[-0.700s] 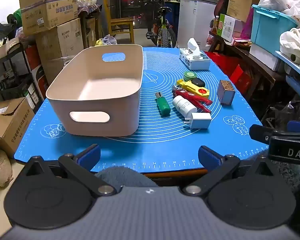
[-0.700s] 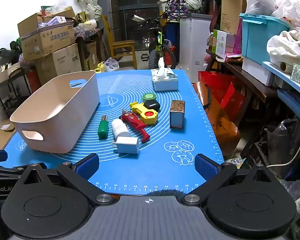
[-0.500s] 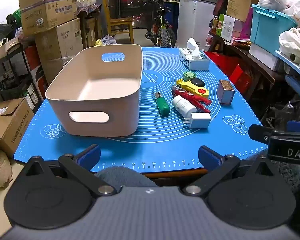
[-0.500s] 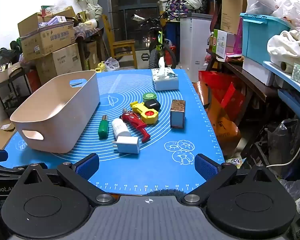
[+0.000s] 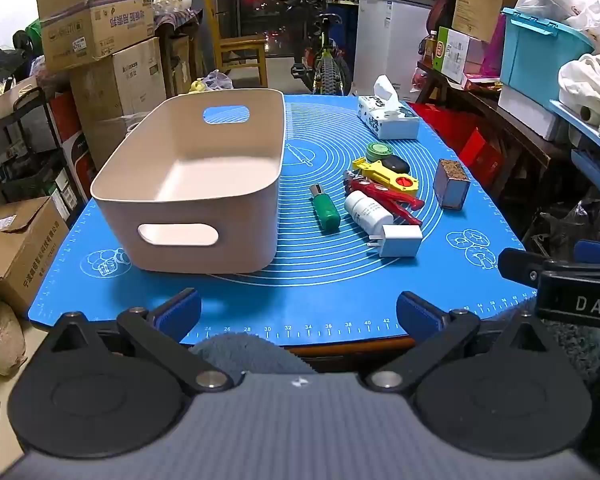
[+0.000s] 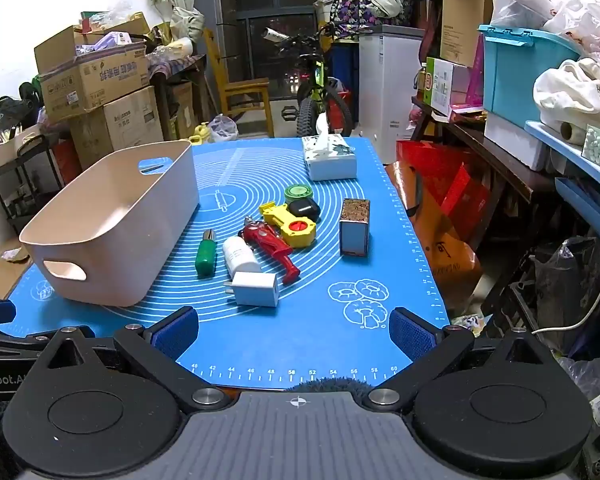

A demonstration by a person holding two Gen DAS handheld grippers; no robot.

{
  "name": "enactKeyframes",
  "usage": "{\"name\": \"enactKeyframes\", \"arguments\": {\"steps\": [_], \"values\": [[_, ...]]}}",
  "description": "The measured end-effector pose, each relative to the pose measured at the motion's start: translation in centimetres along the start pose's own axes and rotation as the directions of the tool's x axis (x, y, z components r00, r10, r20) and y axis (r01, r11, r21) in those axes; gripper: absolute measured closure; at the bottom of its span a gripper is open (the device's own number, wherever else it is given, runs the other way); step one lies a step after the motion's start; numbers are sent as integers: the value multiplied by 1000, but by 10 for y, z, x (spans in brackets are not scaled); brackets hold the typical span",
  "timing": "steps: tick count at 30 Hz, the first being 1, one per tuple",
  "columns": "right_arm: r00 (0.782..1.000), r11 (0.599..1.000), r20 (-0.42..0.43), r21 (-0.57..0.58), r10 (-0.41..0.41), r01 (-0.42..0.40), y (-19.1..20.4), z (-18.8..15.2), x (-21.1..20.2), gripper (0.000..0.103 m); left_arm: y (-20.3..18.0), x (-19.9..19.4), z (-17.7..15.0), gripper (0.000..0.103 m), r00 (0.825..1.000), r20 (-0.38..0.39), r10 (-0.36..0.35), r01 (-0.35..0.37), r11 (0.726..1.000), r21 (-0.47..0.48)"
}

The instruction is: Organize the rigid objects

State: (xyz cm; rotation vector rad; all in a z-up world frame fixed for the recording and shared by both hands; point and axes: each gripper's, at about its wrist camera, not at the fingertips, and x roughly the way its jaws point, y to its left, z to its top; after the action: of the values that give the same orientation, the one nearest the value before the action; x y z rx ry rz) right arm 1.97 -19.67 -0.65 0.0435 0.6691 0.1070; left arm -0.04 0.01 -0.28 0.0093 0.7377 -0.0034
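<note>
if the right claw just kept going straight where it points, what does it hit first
Probably the white charger, the nearest item ahead of the open right claw, with only bare blue mat before it. Depth is hard to judge.

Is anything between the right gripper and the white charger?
Nothing visible. The right gripper, jaws open, hangs over the mat's near edge; only bare blue mat lies before the white charger.

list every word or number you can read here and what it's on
"DAS": right gripper, cut off at the frame edge.
"Robot.A": left gripper, cut off.
"24" to "42", "40" to "60": ruler marks on the blue mat.
Cardboard boxes: print mirrored or too blurred to read.
White bottle: too small.
</note>
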Motion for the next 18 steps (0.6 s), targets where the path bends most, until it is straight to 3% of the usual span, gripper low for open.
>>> {"name": "enactKeyframes", "arguments": {"steps": [18], "values": [[1000,1000,0,4,4,-4,-1,0,-1,2,-1,0,0,0,1000,-3,-4,4,1000,8]]}}
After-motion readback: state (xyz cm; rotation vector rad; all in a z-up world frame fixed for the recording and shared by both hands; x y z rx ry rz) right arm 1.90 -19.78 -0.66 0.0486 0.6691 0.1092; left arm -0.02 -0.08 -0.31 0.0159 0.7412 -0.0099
